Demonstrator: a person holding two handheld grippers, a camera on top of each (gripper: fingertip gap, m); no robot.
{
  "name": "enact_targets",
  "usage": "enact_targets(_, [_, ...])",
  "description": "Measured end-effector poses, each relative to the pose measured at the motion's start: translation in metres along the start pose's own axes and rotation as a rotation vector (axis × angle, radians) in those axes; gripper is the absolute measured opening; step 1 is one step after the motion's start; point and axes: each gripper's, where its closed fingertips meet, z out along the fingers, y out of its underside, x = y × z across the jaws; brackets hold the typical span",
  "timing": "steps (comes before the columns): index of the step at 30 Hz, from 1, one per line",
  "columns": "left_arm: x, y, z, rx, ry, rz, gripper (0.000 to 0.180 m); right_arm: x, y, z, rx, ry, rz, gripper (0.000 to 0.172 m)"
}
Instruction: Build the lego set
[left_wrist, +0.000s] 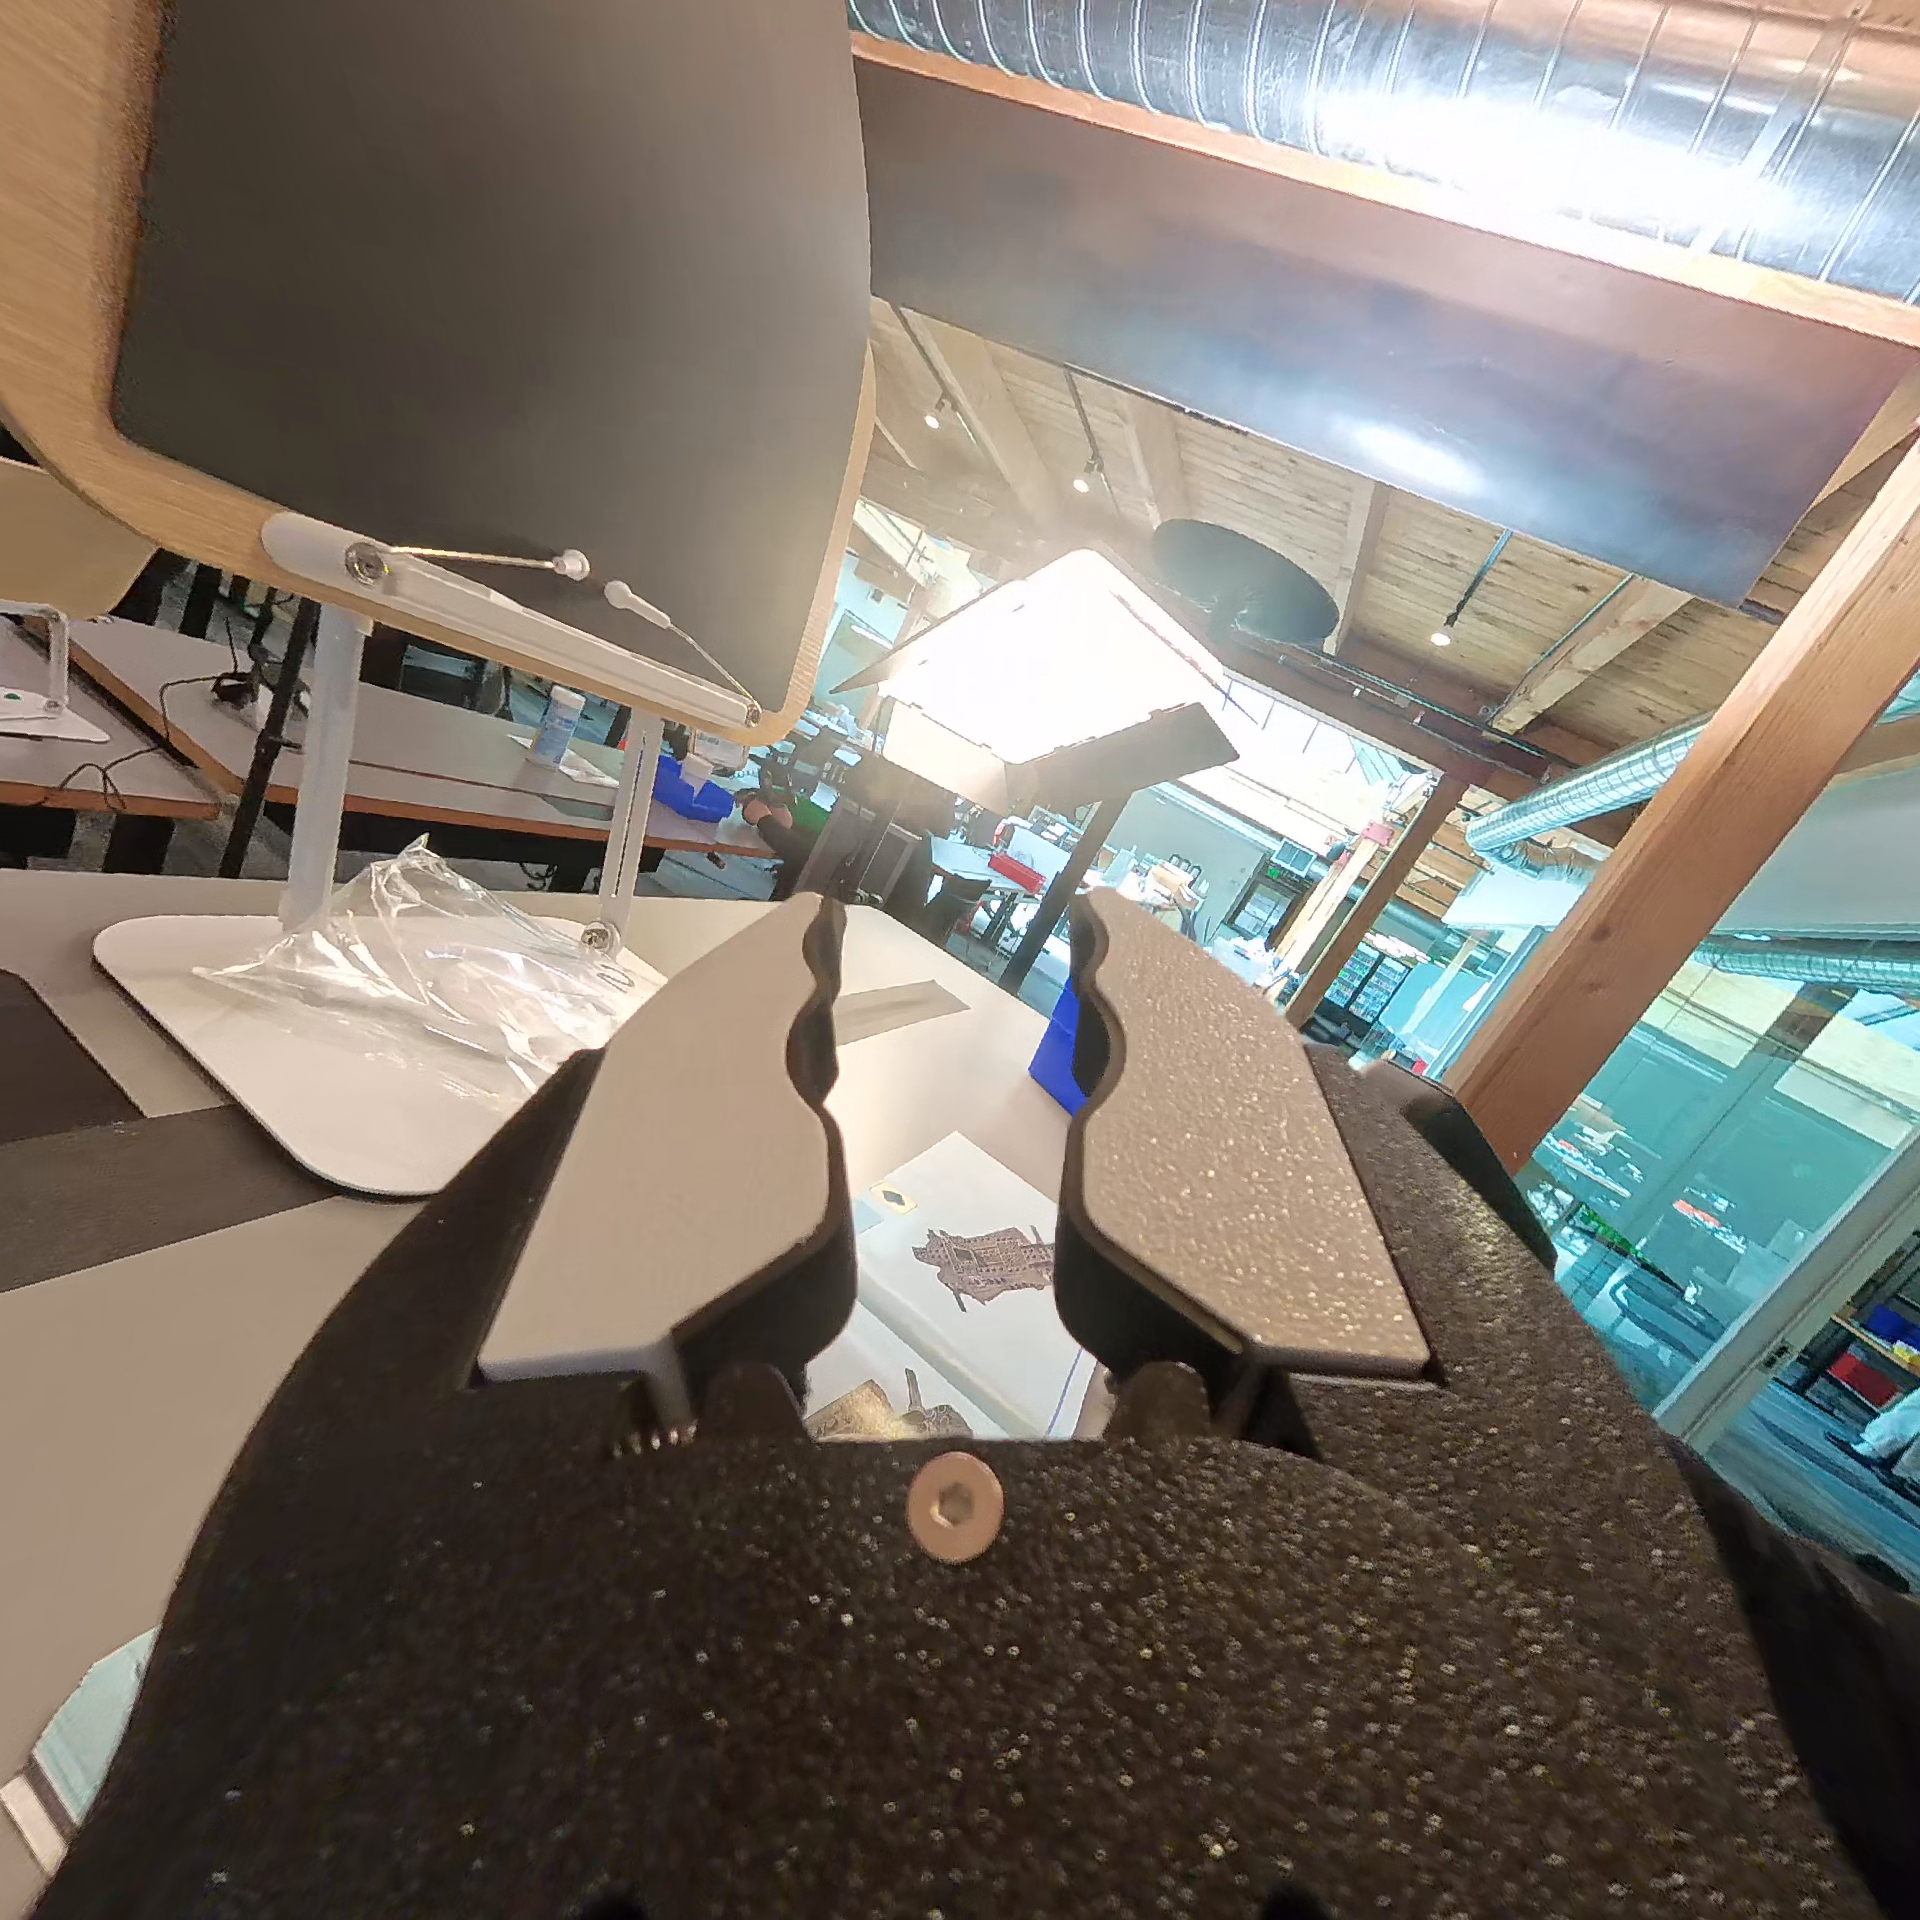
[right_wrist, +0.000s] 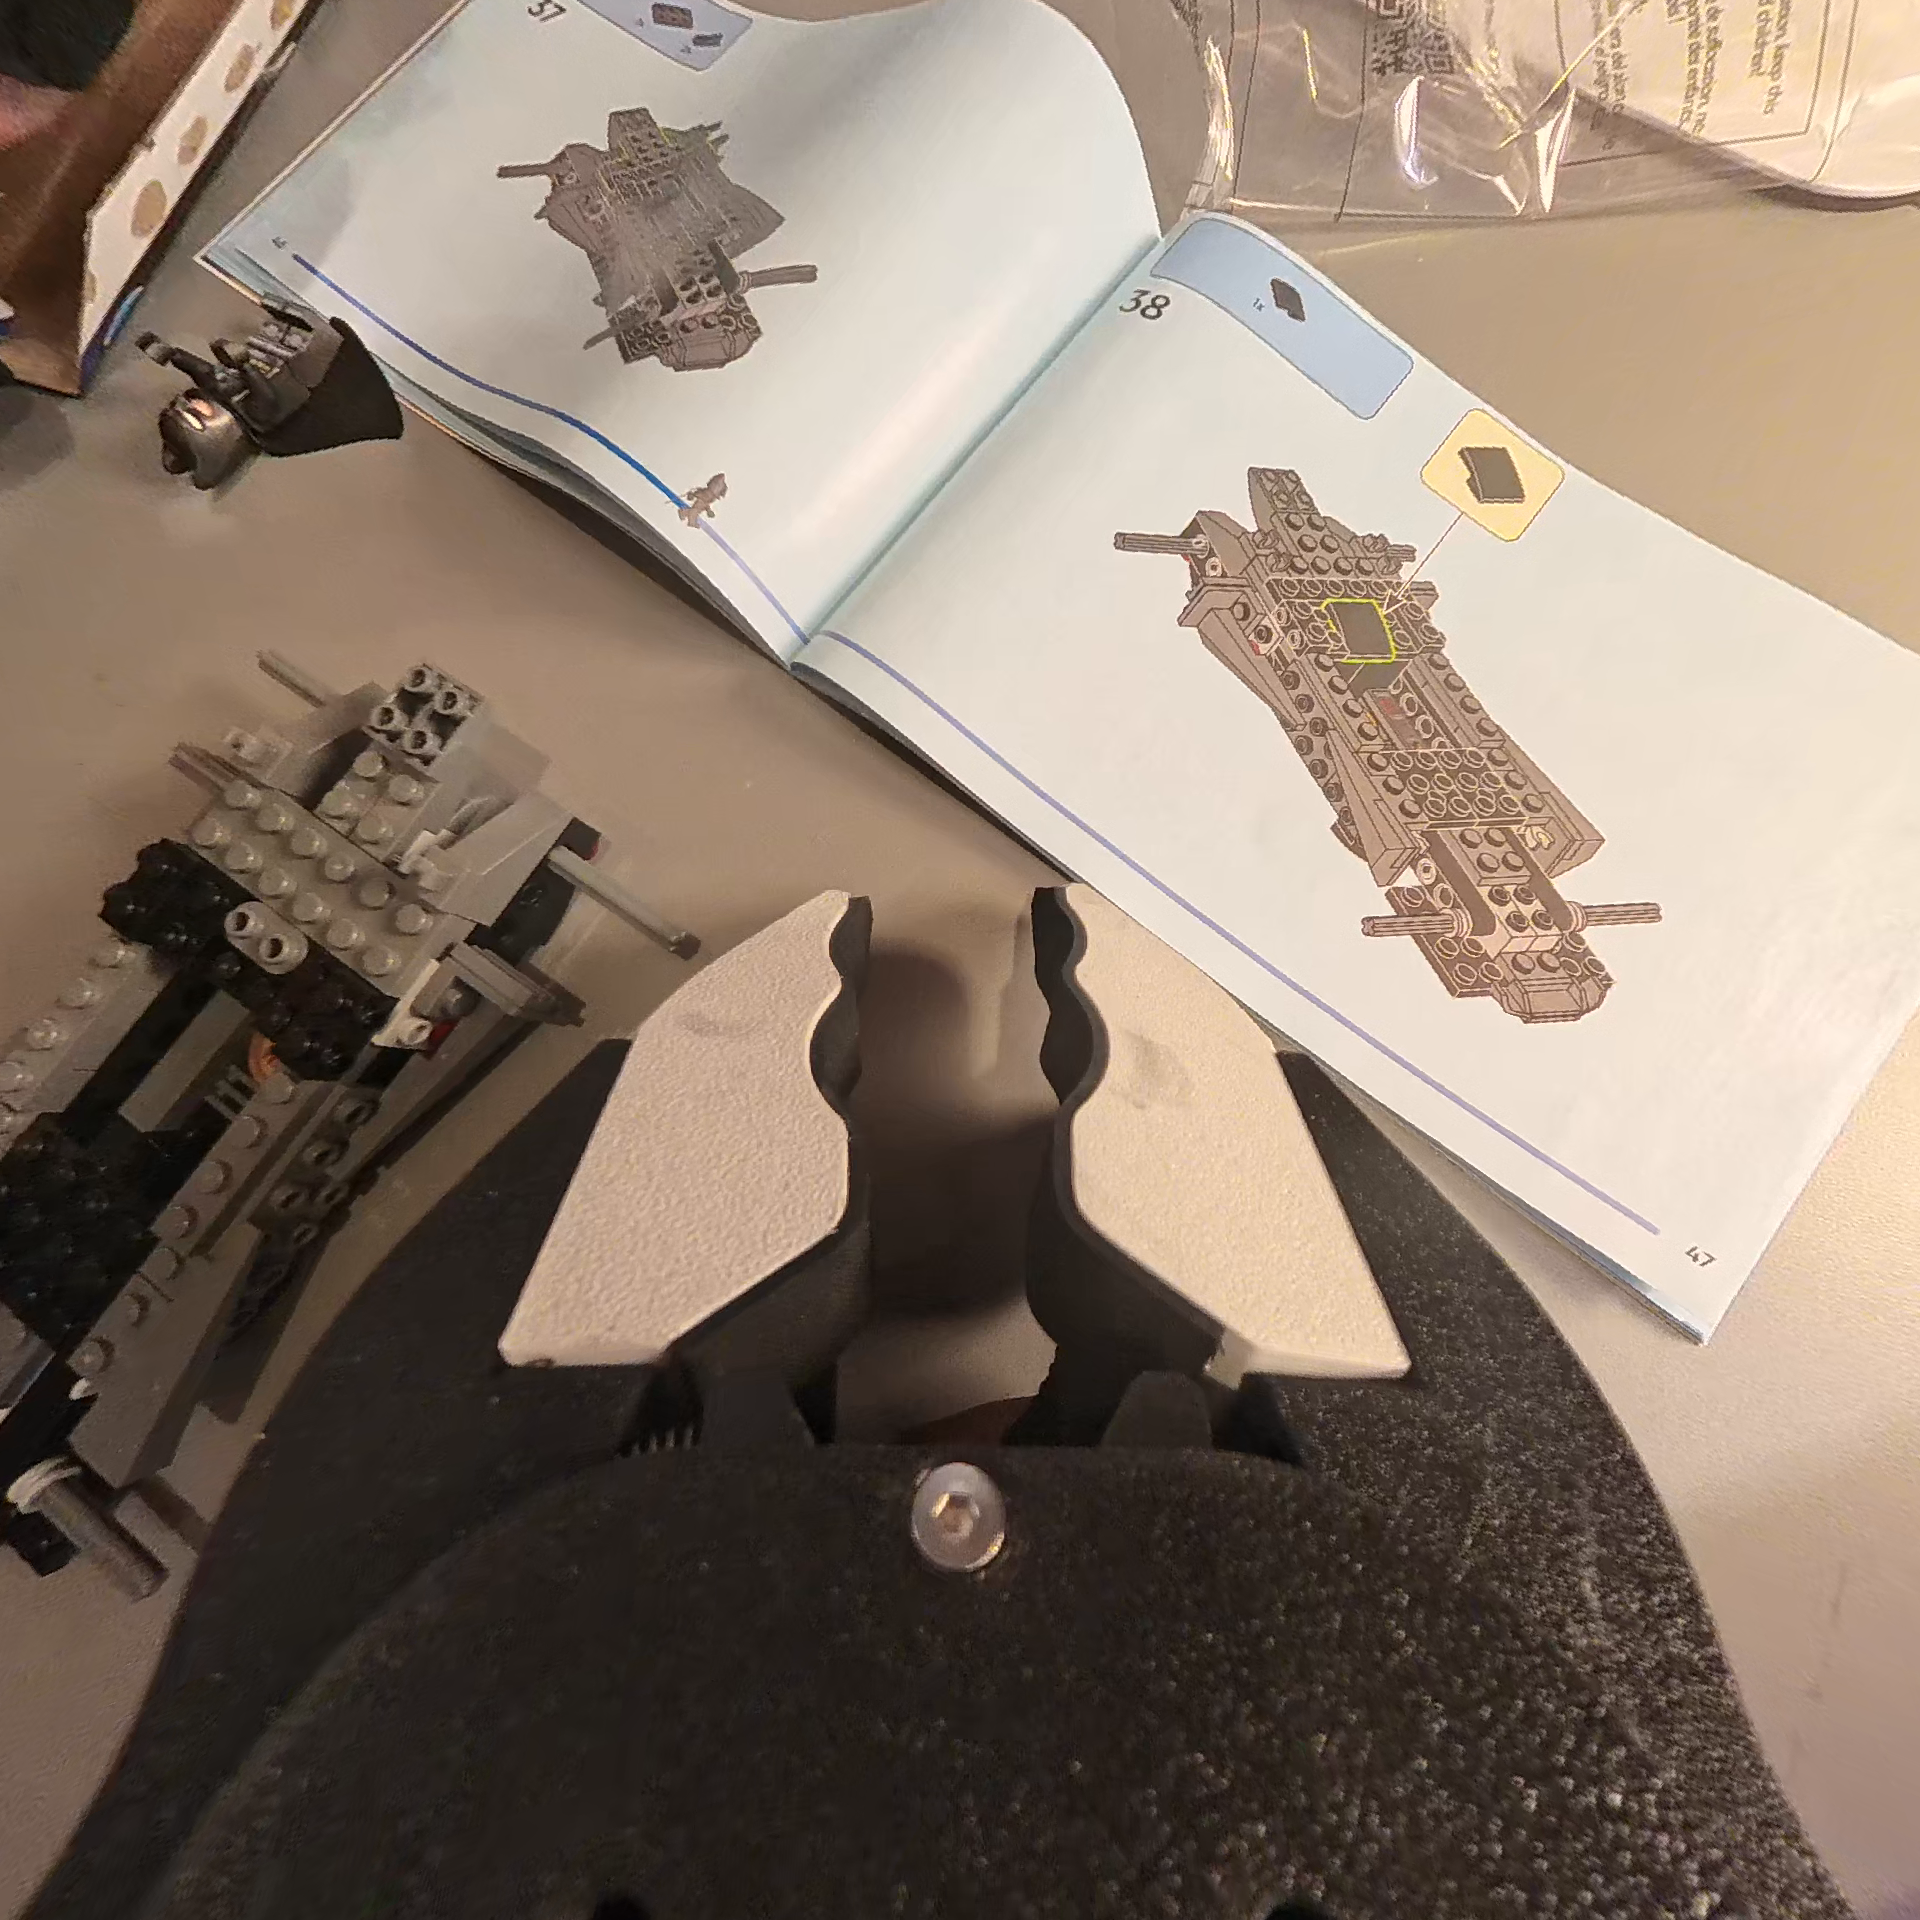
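Hovering over the table (right_wrist: 727, 644) with fingers apart and bare: right tool (right_wrist: 951, 914) between brick model (right_wrist: 281, 935) and open booklet (right_wrist: 1039, 468); left tool (left_wrist: 956, 914) likewise, near plastic bag (left_wrist: 416, 966).

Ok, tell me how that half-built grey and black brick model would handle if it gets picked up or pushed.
The brick model looks rigid but probably fragile: stacked plates could pop apart under a squeeze. Its thin axle sticks out sideways and may snag or pull free. Lying long and flat on the table, it would likely slide rather than tip.
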Motion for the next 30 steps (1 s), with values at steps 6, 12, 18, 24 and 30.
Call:
enact_targets(6, [0.001,0.018,0.012,-0.083,-0.005,0.017,0.043,-0.001,0.001,0.0,-0.006,0.029,-0.024,0.031])
enact_targets(12, [0.006,0.03,0.019,-0.124,0.001,0.035,0.043,-0.04,-0.018,-0.059,0.203,-0.118,0.047,0.03])
enact_targets(18, [0.006,0.029,0.018,-0.122,0.0,0.033,0.043,0.005,0.01,-0.165,0.228,0.032,-0.048,0.032])
enact_targets(24, [0.006,0.026,0.018,-0.107,0.003,0.027,0.043,0.168,0.062,-0.253,-0.029,0.488,-0.17,0.032])
enact_targets(30, [0.008,0.027,0.018,-0.107,0.006,0.025,0.043,0.276,0.092,-0.267,-0.426,0.539,-0.484,0.031])
